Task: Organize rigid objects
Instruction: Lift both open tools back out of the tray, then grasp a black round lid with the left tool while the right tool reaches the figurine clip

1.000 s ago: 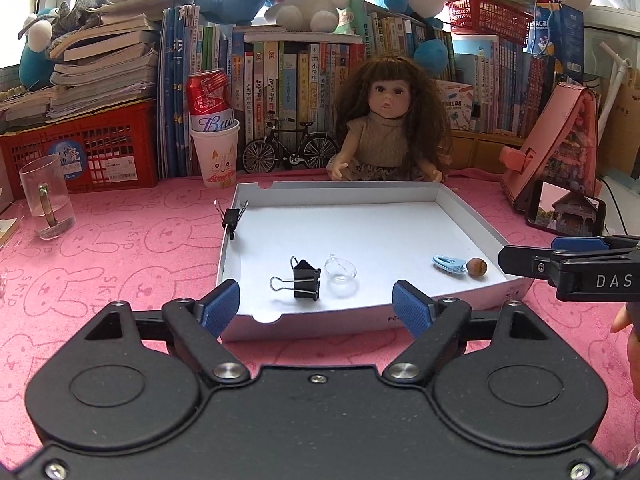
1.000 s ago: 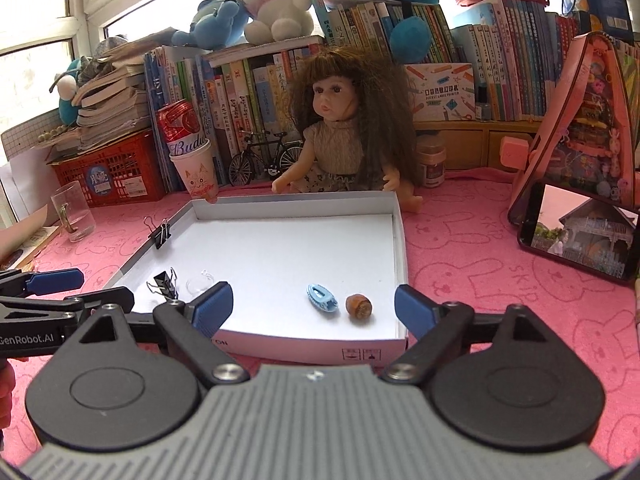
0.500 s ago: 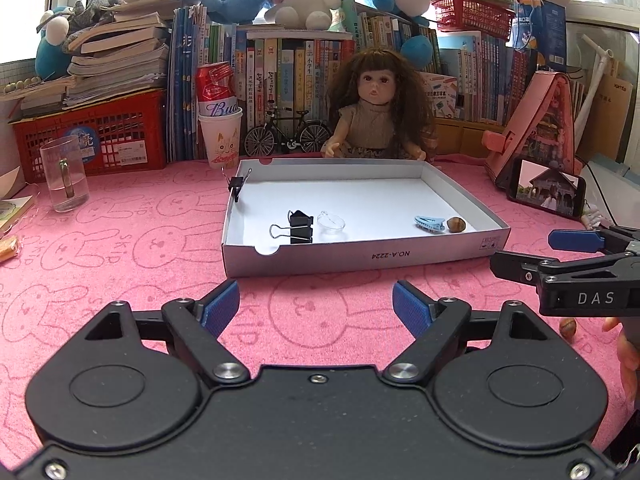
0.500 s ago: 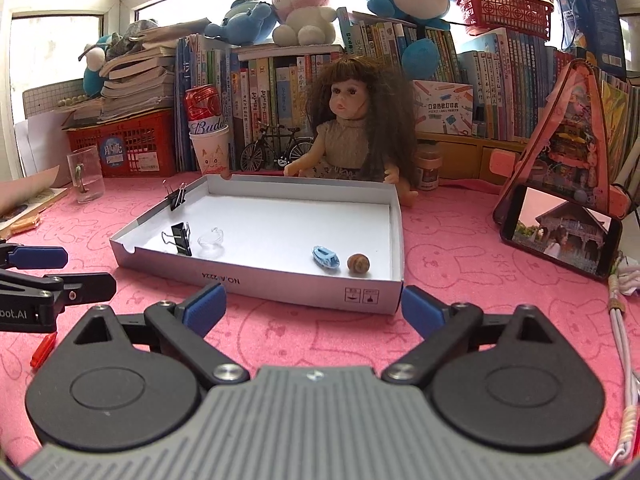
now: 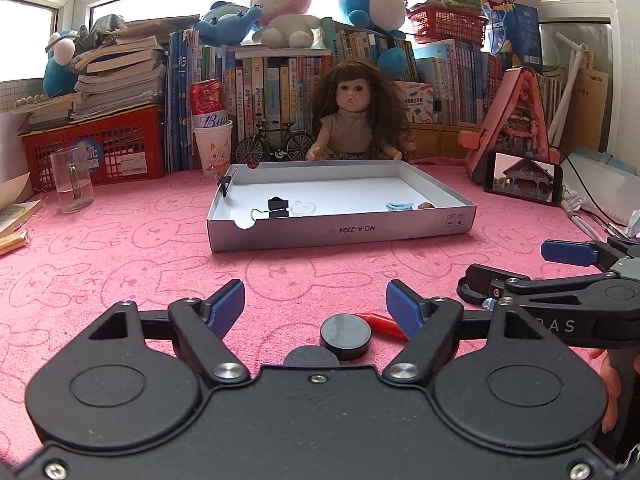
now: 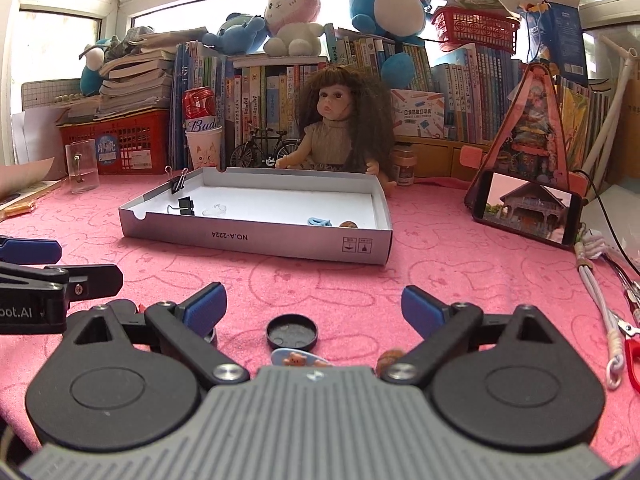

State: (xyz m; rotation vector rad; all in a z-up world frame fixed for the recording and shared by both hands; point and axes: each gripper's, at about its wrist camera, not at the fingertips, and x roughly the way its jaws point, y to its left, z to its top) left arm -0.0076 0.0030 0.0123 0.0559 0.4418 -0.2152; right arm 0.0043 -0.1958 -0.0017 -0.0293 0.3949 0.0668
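Sitting near the front edge of the pink cloth [image 5: 120, 248], 2 black round discs lie by the left gripper [image 5: 316, 307], whose blue tips are spread wide with nothing between them. The top disc [image 5: 346, 336] leans on the lower disc [image 5: 310, 358], and a red piece [image 5: 380, 323] lies just beside them. The right gripper [image 6: 312, 309] is spread wide too, and a black round cap [image 6: 292, 333] lies on the cloth between its tips. Farther back stands the white box [image 6: 256, 240]. Inside it are a black clip [image 5: 277, 208], a clear dish [image 5: 303, 208], a blue hair clip [image 5: 399, 206] and a brown nut [image 5: 426, 205].
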